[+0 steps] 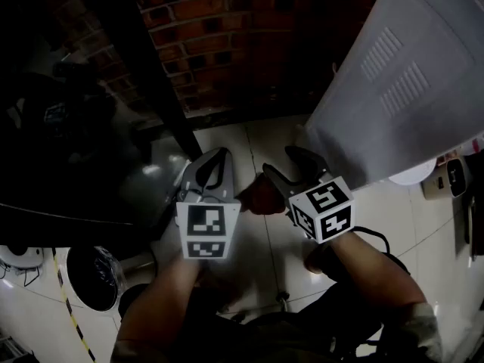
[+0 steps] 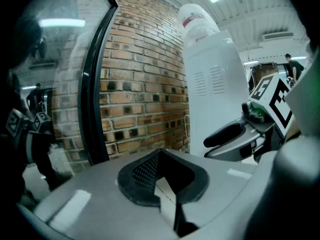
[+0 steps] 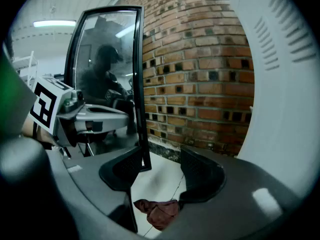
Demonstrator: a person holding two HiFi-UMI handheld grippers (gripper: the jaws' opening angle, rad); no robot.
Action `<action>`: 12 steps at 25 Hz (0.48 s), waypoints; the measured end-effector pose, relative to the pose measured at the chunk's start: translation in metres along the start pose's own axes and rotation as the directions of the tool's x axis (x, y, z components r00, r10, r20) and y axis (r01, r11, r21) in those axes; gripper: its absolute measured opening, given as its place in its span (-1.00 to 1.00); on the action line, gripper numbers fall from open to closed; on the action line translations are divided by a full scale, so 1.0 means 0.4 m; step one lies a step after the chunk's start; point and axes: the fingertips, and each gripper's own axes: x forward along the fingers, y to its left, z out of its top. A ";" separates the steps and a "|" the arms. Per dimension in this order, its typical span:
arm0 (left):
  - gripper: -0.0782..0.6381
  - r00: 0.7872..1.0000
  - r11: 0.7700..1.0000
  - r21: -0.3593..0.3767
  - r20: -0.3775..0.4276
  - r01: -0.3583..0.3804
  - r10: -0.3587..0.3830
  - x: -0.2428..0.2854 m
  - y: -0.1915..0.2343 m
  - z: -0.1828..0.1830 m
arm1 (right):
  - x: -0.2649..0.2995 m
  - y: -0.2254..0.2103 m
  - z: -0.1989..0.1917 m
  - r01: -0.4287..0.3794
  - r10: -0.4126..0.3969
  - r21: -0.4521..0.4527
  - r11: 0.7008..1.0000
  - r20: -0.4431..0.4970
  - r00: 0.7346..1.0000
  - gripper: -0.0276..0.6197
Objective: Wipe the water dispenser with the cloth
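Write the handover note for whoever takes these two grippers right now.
Grippers: the left gripper has its jaws together and is empty, facing the brick wall. The right gripper has its jaws wide apart and is empty, above the cloth.
Things: the cloth lies crumpled on the tiled floor, unheld. The water dispenser stands to the right.
Done: nothing visible.
Left: pick up the cloth, probably with the right gripper, then wipe the dispenser.

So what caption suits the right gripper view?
Open right tool, reddish cloth below it, white water dispenser beside brick wall.
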 end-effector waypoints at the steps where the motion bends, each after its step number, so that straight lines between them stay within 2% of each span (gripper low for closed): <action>1: -0.78 1.000 1.000 -0.006 -0.006 -0.001 0.001 0.008 0.008 -0.009 | 0.027 -0.004 -0.019 0.010 -0.010 -0.005 1.000 -0.009 1.000 -0.10; 7: -0.78 0.999 0.997 -0.070 -0.029 0.040 -0.042 0.019 0.030 -0.036 | 0.195 -0.009 -0.190 0.060 -0.058 0.017 0.998 -0.105 0.993 0.03; 12: -0.78 0.996 0.996 -0.078 -0.069 0.047 -0.053 0.013 0.045 -0.074 | 0.312 -0.013 -0.416 0.082 -0.056 0.086 0.993 -0.273 0.960 0.12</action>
